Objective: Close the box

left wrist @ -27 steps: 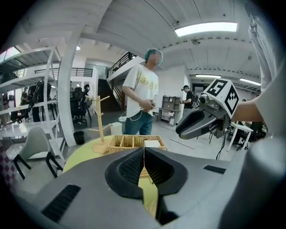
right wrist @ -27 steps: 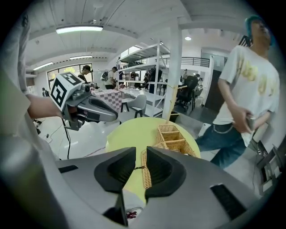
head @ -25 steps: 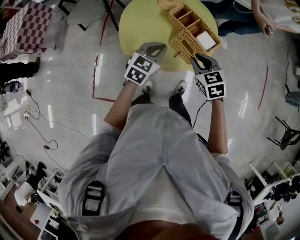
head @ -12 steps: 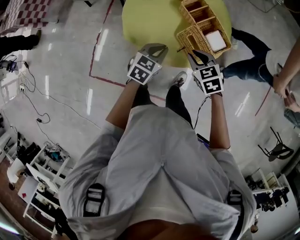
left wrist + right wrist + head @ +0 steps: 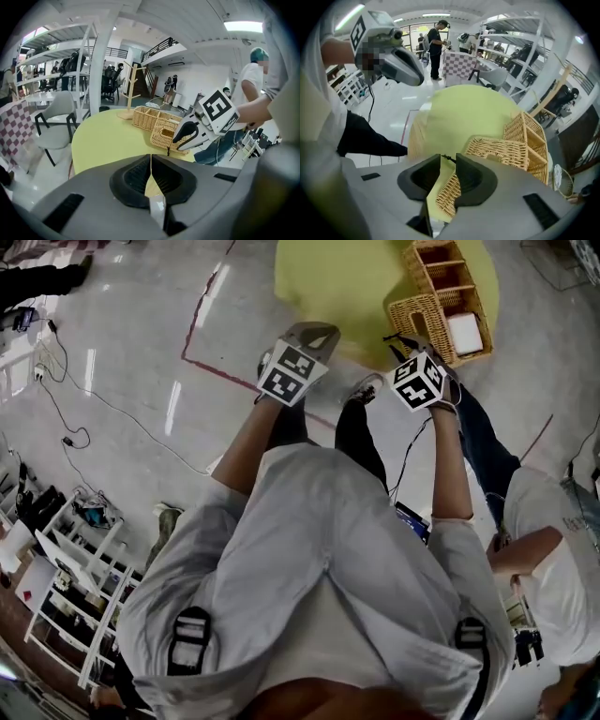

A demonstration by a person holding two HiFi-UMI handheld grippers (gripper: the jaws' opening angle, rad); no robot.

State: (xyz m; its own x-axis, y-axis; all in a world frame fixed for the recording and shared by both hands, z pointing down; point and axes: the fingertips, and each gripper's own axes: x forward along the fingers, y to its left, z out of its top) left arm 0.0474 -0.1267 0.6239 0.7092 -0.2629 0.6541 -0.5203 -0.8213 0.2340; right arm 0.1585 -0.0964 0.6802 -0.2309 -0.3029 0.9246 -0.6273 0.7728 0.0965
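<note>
A wicker box (image 5: 412, 310) with open-topped compartments sits at the right edge of the round yellow table (image 5: 347, 287); something white lies in one compartment. A small black latch hangs at the box's near corner. My right gripper (image 5: 398, 341) hovers by that corner, jaws a narrow gap apart with nothing between them; in its own view the wicker box (image 5: 501, 150) shows through the gap of the right gripper (image 5: 448, 161). My left gripper (image 5: 314, 334) is shut and empty over the table's near edge. In the left gripper view the box (image 5: 161, 131) lies beyond the right gripper (image 5: 176, 139).
A second person (image 5: 553, 549) stands close at my right. A wooden stand (image 5: 126, 101) rises behind the box and a grey chair (image 5: 58, 119) stands left of the table. Cables (image 5: 84, 390) and red tape (image 5: 202, 362) cross the floor; shelves (image 5: 66, 587) are at the left.
The head view has swung, so table and box now lie further right. My right gripper has turned and sits nearer the box's corner. A person has come into view at the right.
</note>
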